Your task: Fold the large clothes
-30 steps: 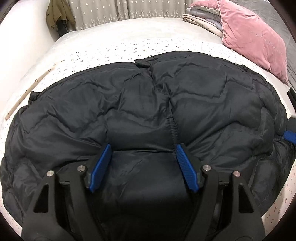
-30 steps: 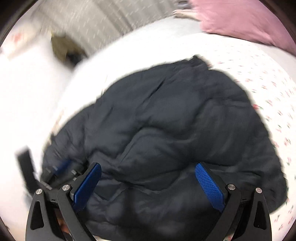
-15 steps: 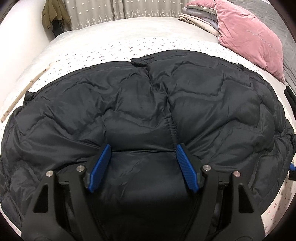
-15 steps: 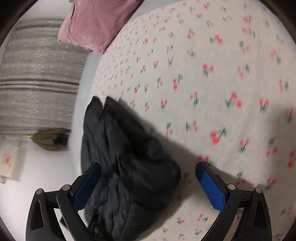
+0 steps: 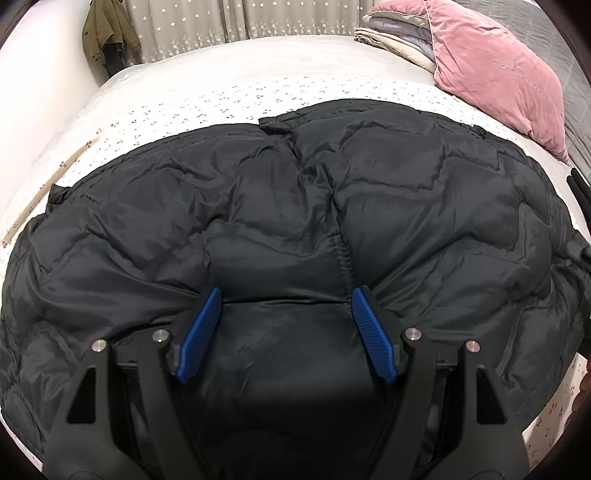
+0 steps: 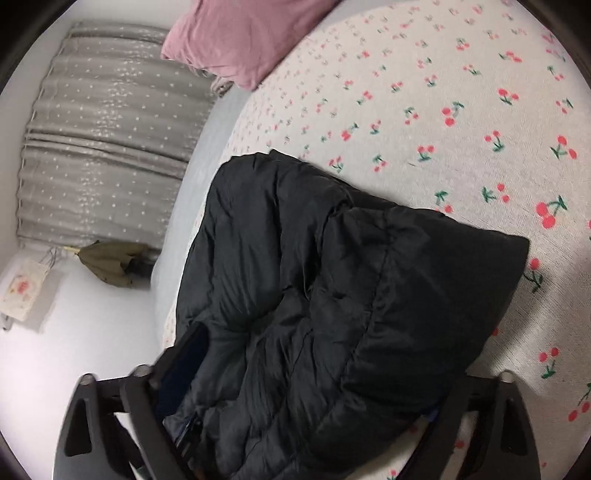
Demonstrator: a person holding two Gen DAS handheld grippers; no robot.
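**A:** Start with the bed [image 5: 258, 66]: you're working on a wide mattress under a white sheet printed with small red cherries. Where does your garment lie on it?

**B:** The black puffer jacket [image 5: 295, 206] is spread across the middle of that sheet, taking up most of the left wrist view. It looks partly gathered rather than flat, with one bulky end [image 6: 406, 288] lying doubled over toward your right hand. I'd judge you're early to midway: the jacket is laid out and one part seems turned in, but no compact bundle exists yet, so most folds are left.

**A:** And the cloth itself?

**B:** Slick, faintly shiny shell, quilted into puffy panels by stitched seams, with a central seam running down toward you. It's springy; expect it to spring back out of a fold unless you press it down.

**A:** What about your tongs?

**B:** Your left gripper [image 5: 286, 321] has a thick fold of the jacket between its blue ribbed pads, and they press into it at both sides, so it's gripping. Your right gripper [image 6: 314, 398] is closing around the bulky end; the cloth fills the gap, though its pads are mostly buried, so I can't tell if they bite yet.

**A:** Anything smaller nearby?

**B:** A pink velvet pillow [image 5: 498, 74] and folded linens [image 5: 395, 33] sit well apart at the far corner.
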